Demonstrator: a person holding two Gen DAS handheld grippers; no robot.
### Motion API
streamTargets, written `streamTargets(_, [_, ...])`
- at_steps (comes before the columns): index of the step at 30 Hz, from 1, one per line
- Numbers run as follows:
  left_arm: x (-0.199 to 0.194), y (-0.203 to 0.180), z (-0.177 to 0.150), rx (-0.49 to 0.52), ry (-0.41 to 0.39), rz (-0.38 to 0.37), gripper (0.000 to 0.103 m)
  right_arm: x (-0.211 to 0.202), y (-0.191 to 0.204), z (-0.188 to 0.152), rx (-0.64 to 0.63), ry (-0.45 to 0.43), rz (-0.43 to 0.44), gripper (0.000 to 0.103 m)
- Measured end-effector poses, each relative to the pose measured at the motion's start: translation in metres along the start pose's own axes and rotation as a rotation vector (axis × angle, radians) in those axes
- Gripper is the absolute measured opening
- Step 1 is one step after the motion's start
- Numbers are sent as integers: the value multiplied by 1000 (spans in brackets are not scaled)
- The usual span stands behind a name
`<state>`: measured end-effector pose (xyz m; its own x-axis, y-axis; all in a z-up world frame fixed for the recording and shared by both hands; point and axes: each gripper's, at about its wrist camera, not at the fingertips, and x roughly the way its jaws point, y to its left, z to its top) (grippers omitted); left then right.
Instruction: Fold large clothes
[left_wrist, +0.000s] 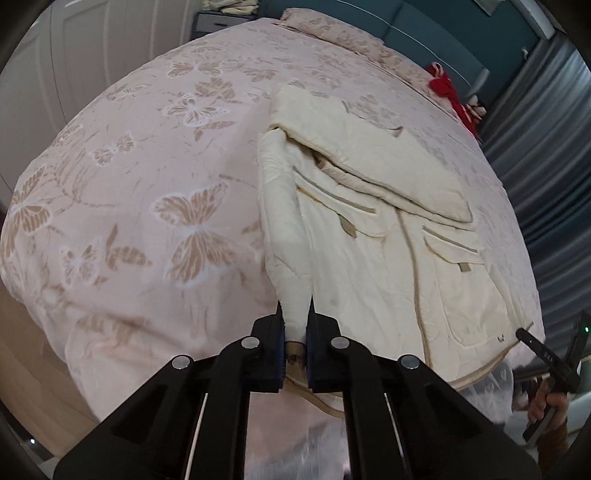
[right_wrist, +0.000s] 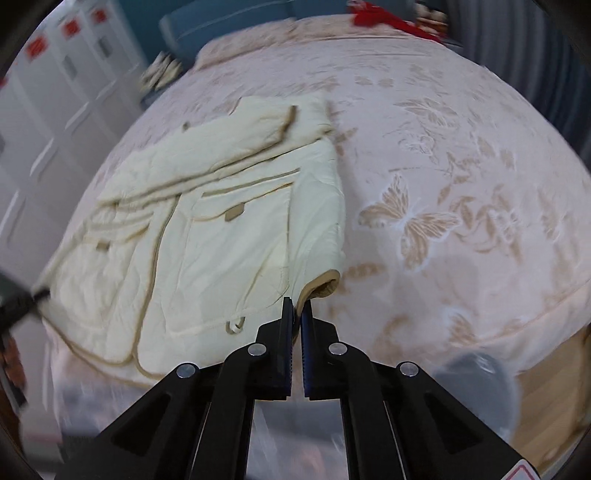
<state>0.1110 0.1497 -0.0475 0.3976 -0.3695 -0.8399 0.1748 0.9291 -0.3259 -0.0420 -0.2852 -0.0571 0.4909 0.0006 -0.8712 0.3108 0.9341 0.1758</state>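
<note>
A cream padded jacket (left_wrist: 373, 236) with tan trim and flap pockets lies on the bed, one sleeve folded across its chest. My left gripper (left_wrist: 295, 314) is shut on the jacket's near left hem corner. In the right wrist view the same jacket (right_wrist: 207, 229) lies to the left. My right gripper (right_wrist: 297, 310) is shut on the tan cuff edge (right_wrist: 321, 286) of the jacket's right sleeve, at the near right corner. The right gripper also shows in the left wrist view (left_wrist: 546, 354), at the jacket's far hem corner.
The bed has a pink cover with beige butterflies (left_wrist: 147, 177). Pillows (left_wrist: 332, 33) lie at the head. A red cloth (left_wrist: 454, 96) sits at the far side. White wardrobe doors (right_wrist: 55, 92) stand left, a grey curtain (left_wrist: 539, 166) right, wooden floor (left_wrist: 29, 376) below the bed edge.
</note>
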Motion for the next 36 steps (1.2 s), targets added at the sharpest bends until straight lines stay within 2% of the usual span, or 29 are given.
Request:
streamTargets(4, [-51,3,-45,39,79,-23,6,-45,6,-39,-132,131,-15,3])
streamTargets(7, [-98,11,-74,-5,97,-46,6,-86,5,-69,-132,187,11,3])
streamTargets(9, [-127,12,-81,-45,60,-71,6,-110,4,-71,-104,148,24,3])
streamTargets(10, [-142,9,-78,-58,15,-85,6,-122,3,-67,-87,106,32,3])
streamTargets(12, [-157,1,-63,-54,-62,-106,6,-145,3,-45,-62,-23,42,3])
streamTargets(14, [-155,-9,-39,-14,-128,-88,6,-152,3,-13,-63,-131,45,3])
streamTargets(16, [-142,-16,-11,15,-187,-47,6,-140,-1,18,-45,-195,41,3])
streamTargets(19, [-107,-15,34,-11,-216,-26,6,-110,-5,54,11,-245,54,3])
streamTargets(22, [-63,-22,68,17,-229,68,6,-62,-11,86,96,-270,77,3])
streamTargets(25, [-13,-26,92,33,-223,164,6,-30,-5,106,115,-289,57,3])
streamTargets(30, [51,-13,109,5,-159,235,6,24,1,128,171,-285,30,3])
streamTargets(36, [105,-5,116,-9,-92,273,8,76,-5,138,232,-241,27,5])
